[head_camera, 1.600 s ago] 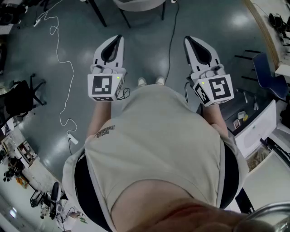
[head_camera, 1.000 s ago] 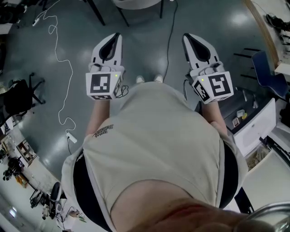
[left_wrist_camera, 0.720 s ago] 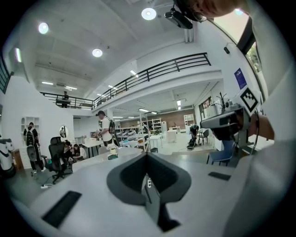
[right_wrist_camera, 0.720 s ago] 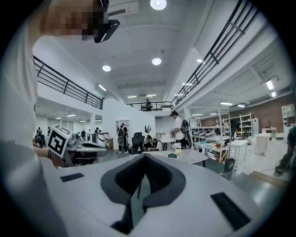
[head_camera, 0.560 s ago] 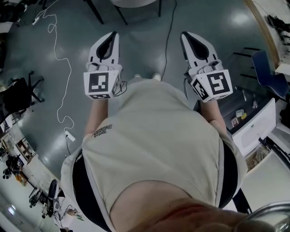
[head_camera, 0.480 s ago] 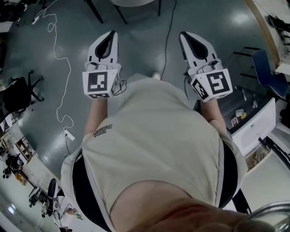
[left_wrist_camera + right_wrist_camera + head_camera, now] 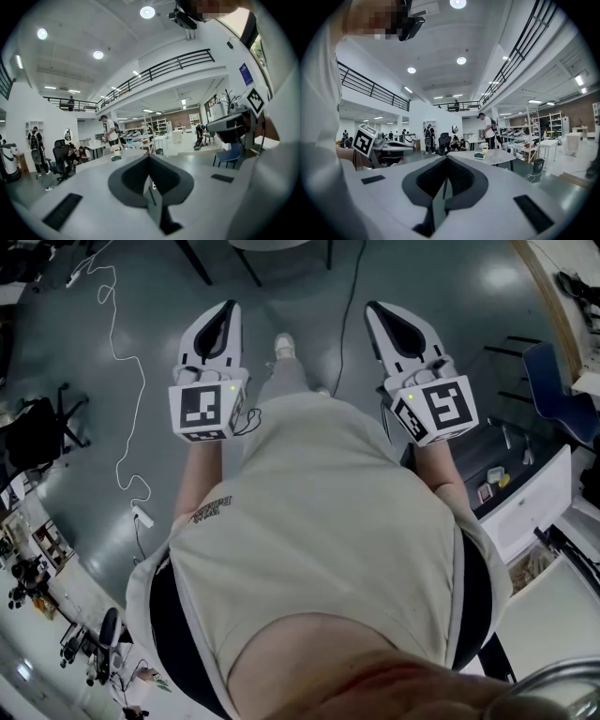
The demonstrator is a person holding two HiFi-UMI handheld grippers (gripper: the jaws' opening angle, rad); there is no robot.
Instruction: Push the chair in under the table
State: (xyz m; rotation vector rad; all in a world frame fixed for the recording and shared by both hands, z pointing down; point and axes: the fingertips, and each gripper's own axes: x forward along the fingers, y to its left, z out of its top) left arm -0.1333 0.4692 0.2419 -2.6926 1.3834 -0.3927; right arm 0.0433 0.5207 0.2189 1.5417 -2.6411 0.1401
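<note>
both tongs are closed with nothing between them; the left gripper (image 7: 228, 307) and right gripper (image 7: 372, 307) are held out over a glossy dark grey floor (image 7: 66, 343); a white cable (image 7: 141, 515) trails along its left side; the blue chair (image 7: 553, 395) stands at the floor's right edge, close beside a wood-rimmed table (image 7: 536, 296); a railed balcony (image 7: 164, 70) overlooks the bright hall

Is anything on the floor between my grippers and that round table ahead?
Nothing solid. The shut left gripper and right gripper face open floor up to the table; only a thin black cable runs there. No chair shows clearly.
</note>
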